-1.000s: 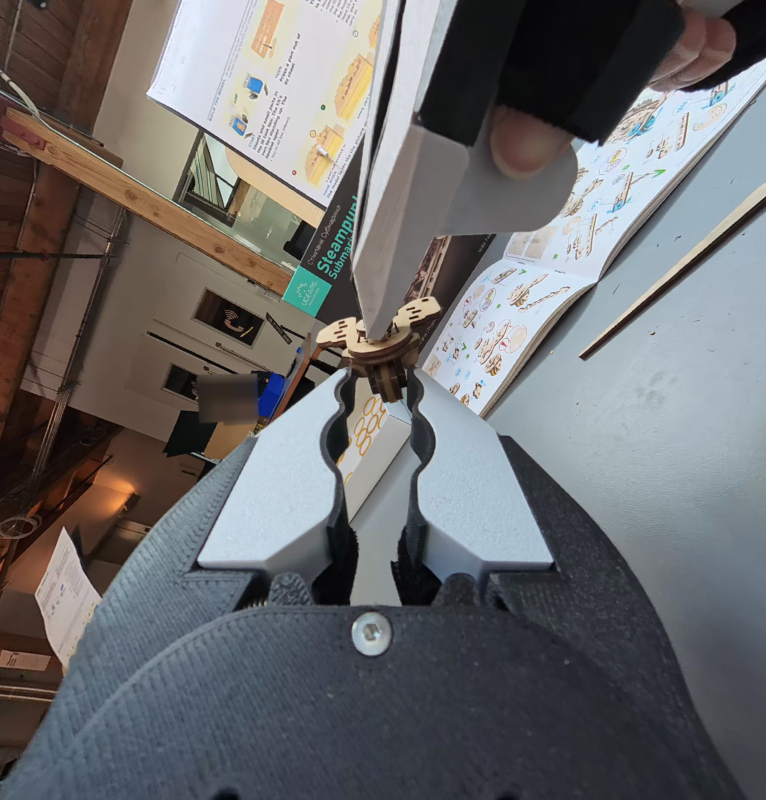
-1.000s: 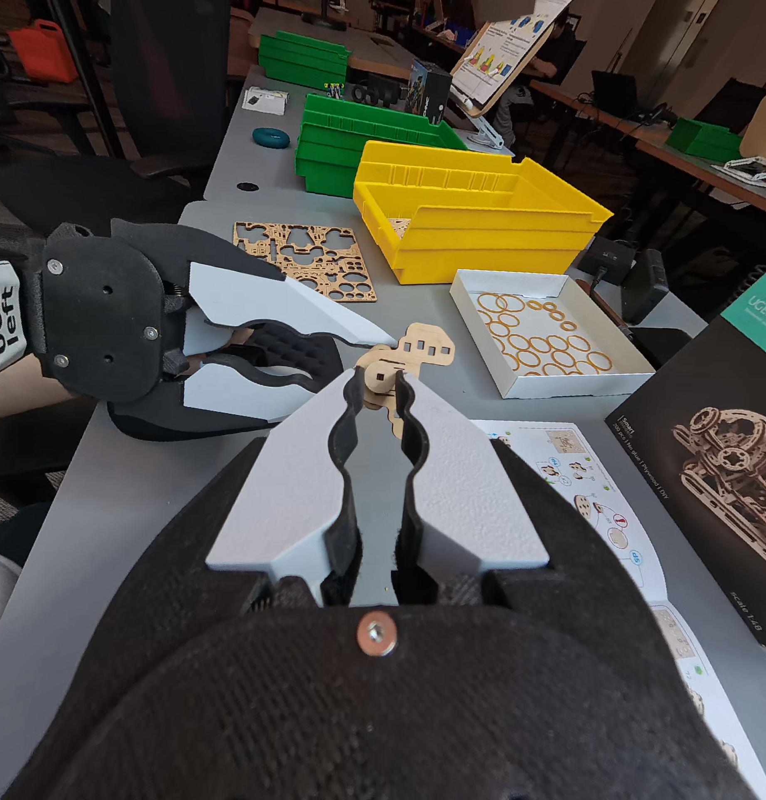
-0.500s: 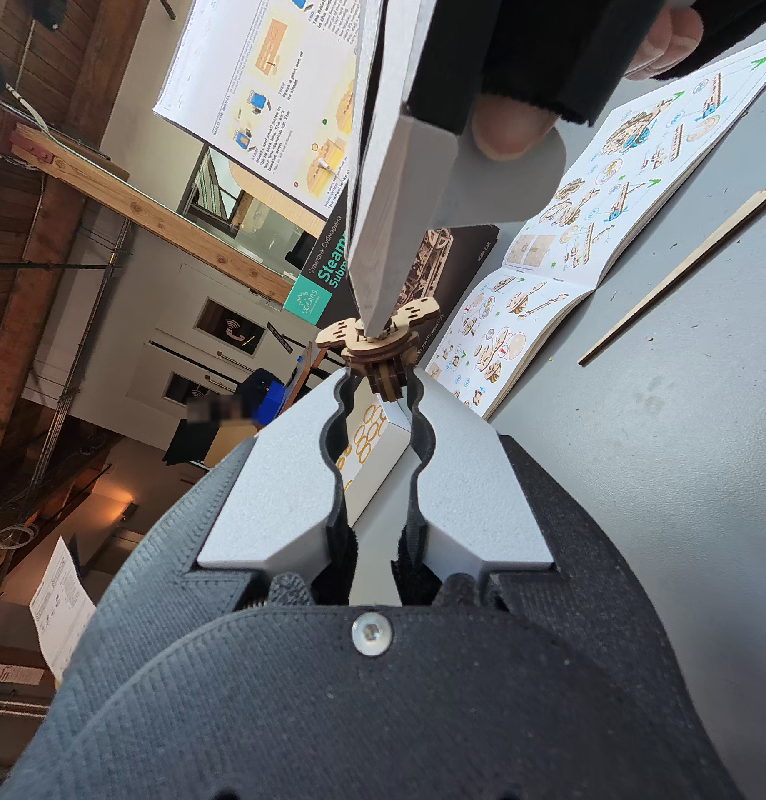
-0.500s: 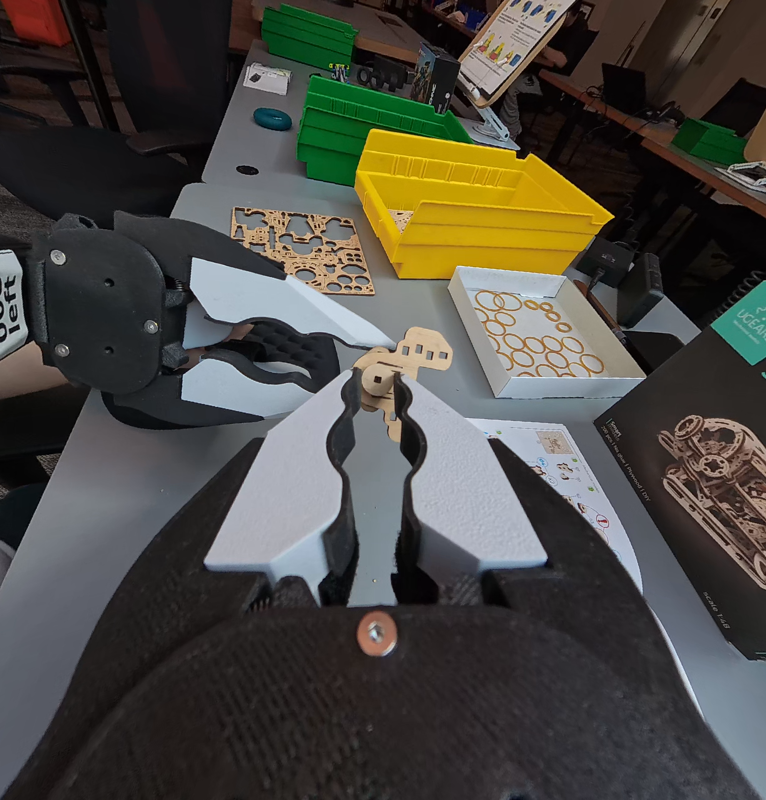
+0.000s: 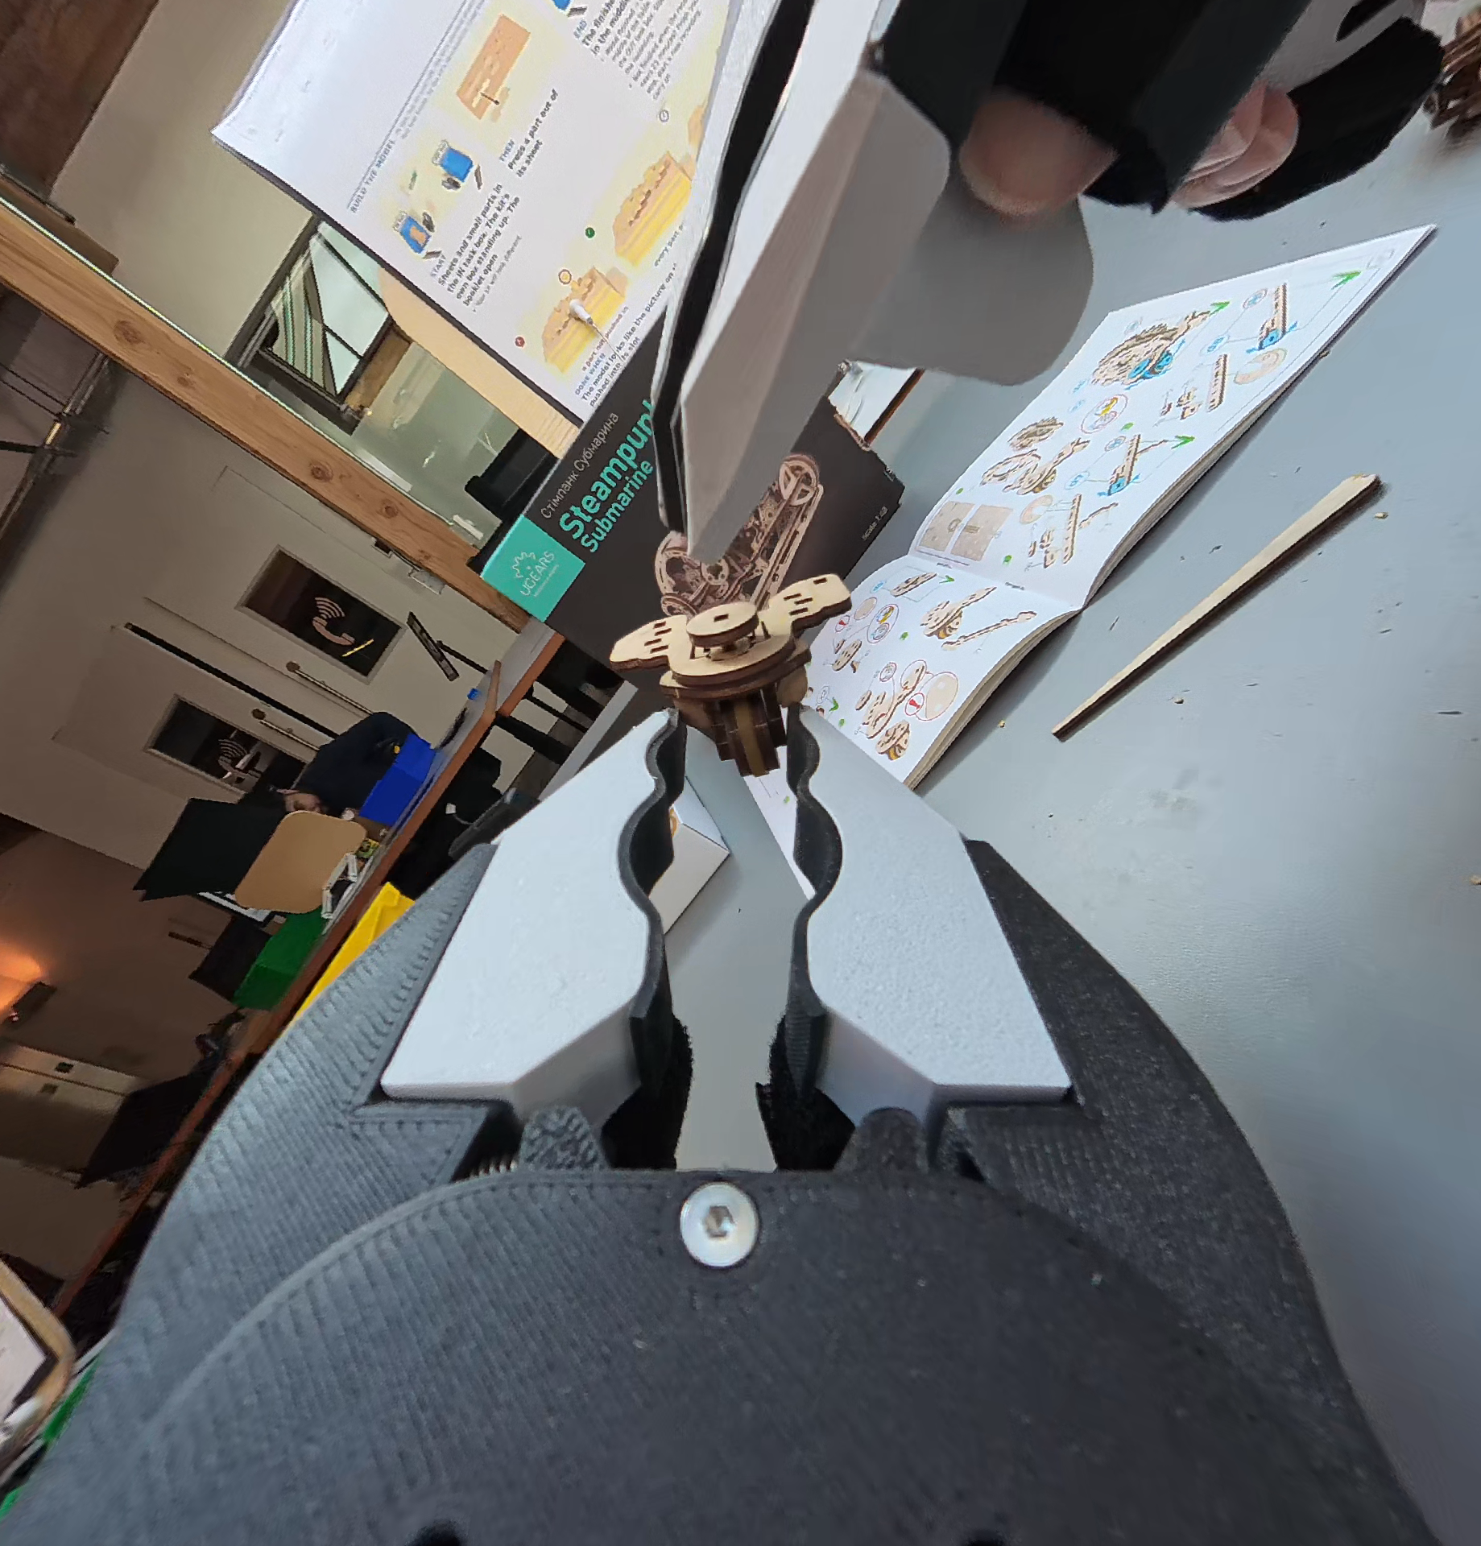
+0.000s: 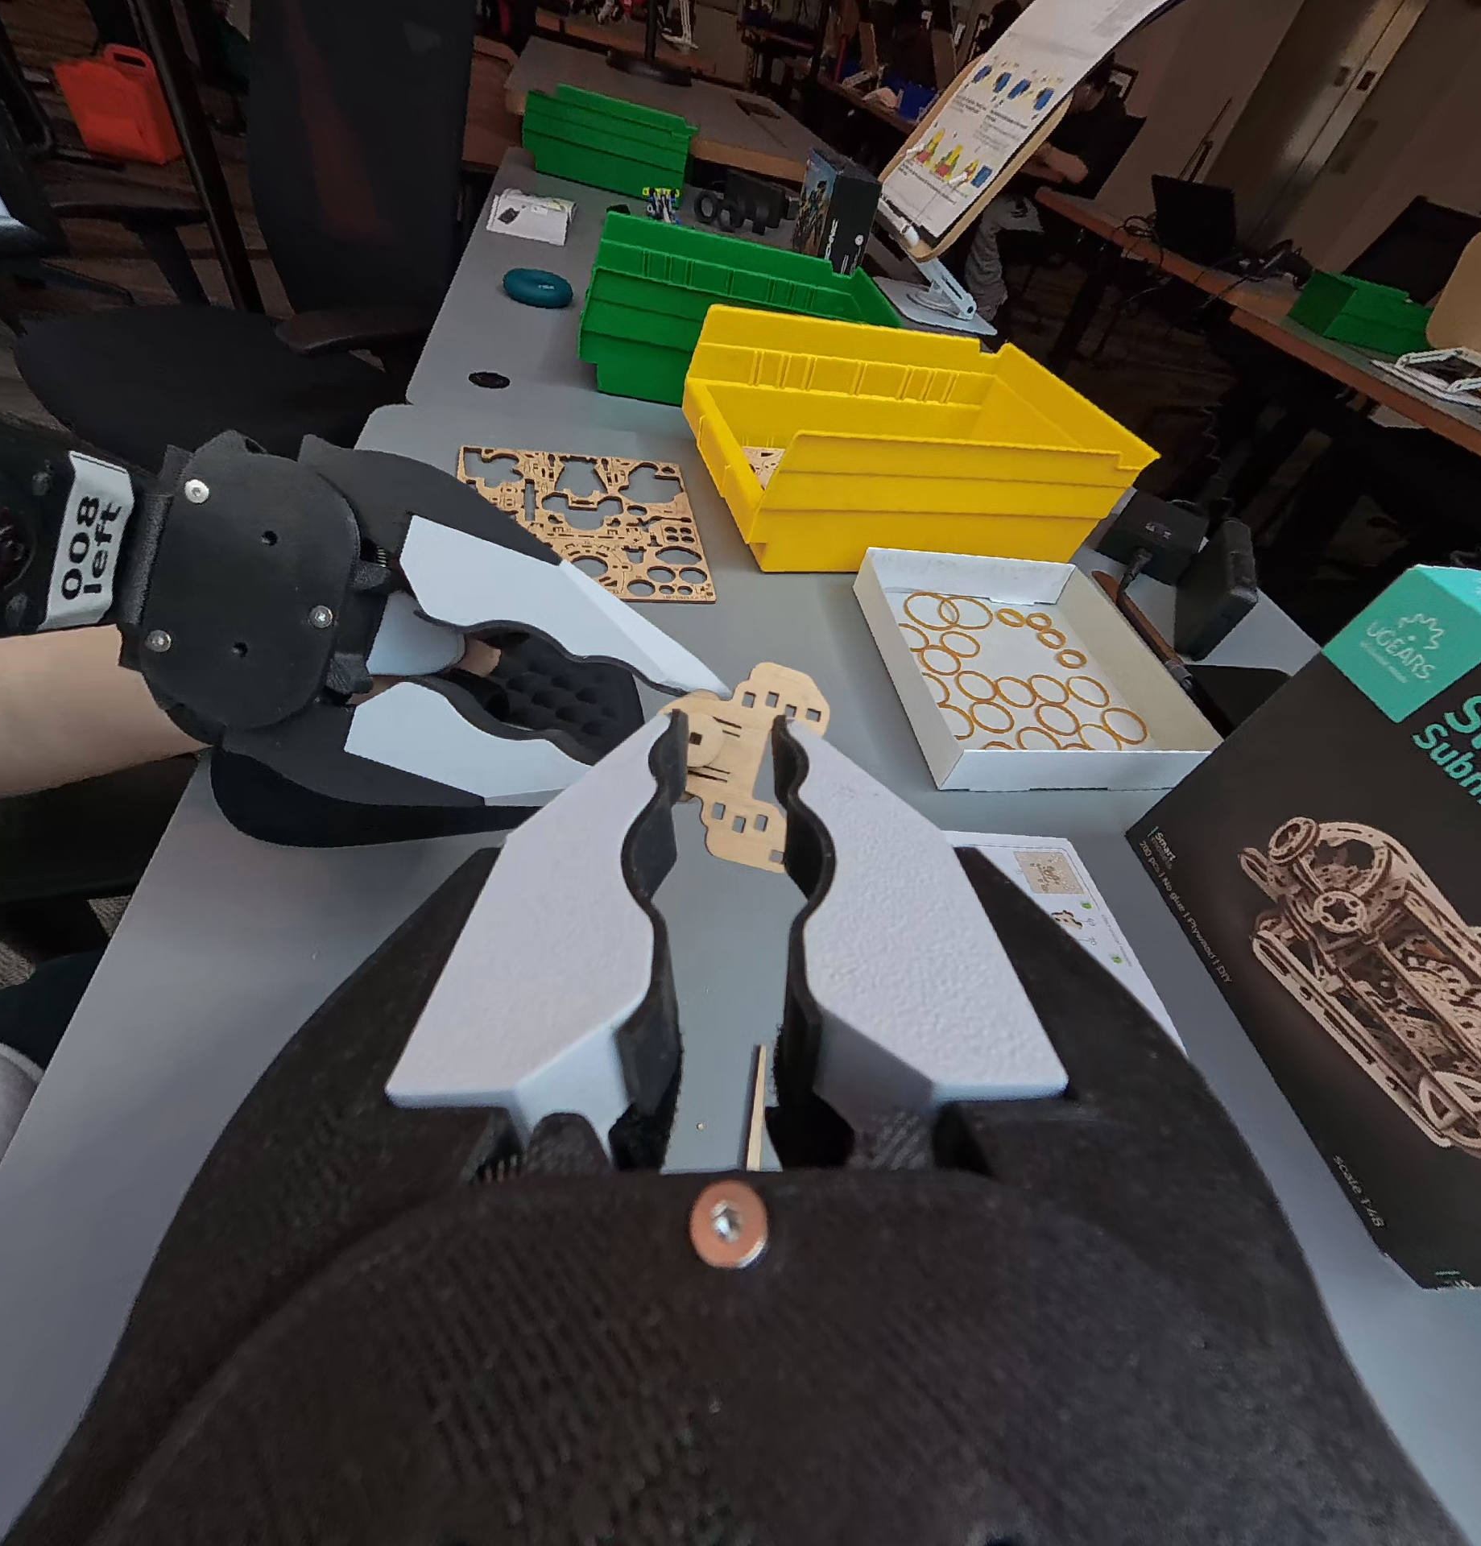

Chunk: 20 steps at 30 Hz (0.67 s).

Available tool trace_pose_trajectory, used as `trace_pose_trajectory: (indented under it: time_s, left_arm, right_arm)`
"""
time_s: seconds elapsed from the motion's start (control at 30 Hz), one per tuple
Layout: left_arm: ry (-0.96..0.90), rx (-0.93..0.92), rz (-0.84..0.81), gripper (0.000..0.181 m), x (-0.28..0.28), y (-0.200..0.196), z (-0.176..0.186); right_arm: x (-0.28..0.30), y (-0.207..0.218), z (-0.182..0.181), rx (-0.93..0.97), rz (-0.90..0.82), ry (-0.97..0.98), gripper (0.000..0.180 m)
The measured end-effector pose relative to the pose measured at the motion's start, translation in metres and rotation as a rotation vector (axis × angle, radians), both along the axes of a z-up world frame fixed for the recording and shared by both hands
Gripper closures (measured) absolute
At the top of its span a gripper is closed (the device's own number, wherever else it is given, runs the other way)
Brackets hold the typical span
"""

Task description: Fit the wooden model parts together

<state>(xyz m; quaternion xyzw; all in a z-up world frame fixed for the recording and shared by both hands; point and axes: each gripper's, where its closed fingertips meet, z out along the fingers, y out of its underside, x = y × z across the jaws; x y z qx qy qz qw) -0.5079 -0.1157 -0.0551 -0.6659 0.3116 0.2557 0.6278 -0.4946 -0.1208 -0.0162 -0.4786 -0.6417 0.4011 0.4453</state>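
Left gripper [image 5: 737,729] clamped on wooden subassembly [image 5: 732,661], 12 o'clock of jaws. Right gripper [image 6: 724,736] parted, no longer gripping it. Step: joint pressed home. Next, likely: fetch next part.

**Grey table with model kit things on it**

Flat grey table [image 6: 218,962]. At twelve o'clock, a cut-out wooden sheet [image 6: 582,520]. Toward one o'clock, a yellow bin [image 6: 912,452], green bins [image 6: 703,289] behind it. At two o'clock, a white tray [image 6: 1034,669] with thin rings. At three o'clock, a dark box [image 6: 1356,962], an open booklet [image 6: 1063,903] beside it. Near the booklet, a thin wooden strip [image 5: 1214,606].
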Motion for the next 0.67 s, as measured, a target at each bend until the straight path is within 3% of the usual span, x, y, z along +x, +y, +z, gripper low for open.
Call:
trace_pose_trajectory:
  time_s: [0.13, 0.27, 0.33, 0.67]
  left_arm:
    - [-0.1, -0.005, -0.109, 0.158, 0.008, -0.005, 0.004]
    - [-0.141, 0.015, -0.231, 0.158, 0.022, -0.013, 0.01]
    - [-0.143, 0.022, -0.272, 0.158, 0.028, -0.016, 0.012]
    - [-0.119, 0.032, -0.379, 0.158, 0.046, -0.024, 0.013]
  right_arm:
    - [0.011, 0.013, 0.012, -0.159, 0.07, 0.014, 0.157]
    - [0.024, 0.006, 0.005, -0.5, 0.26, -0.089, 0.139]
    - [0.028, 0.005, 0.007, -0.628, 0.325, -0.092, 0.139]
    - [0.032, -0.02, -0.017, -0.924, 0.47, -0.289, 0.139]
